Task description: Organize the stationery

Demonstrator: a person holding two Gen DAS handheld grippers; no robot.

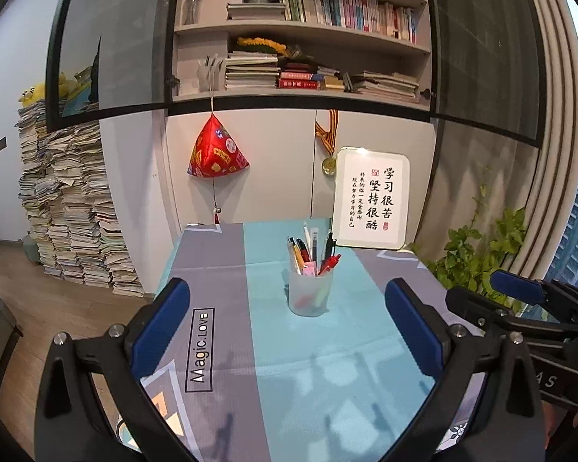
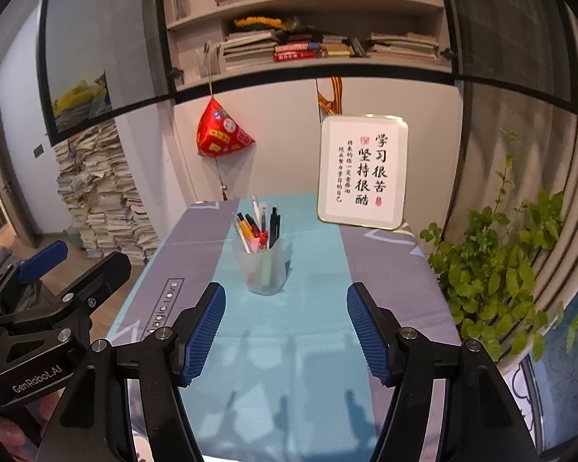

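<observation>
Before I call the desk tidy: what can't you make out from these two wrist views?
- Near table edge: hidden by the left gripper and right gripper in their own views.
- Pens' lower ends: blurred behind the frosted pen cup.
- Pen count: overlapping, too small.
- Framed sign: small text illegible; hides the table behind it.

Pens (image 1: pixel 312 248) sink into a frosted cup (image 1: pixel 310 294), their lower ends blurred; book spines (image 1: pixel 350 9) on far shelves stay unreadable.
</observation>
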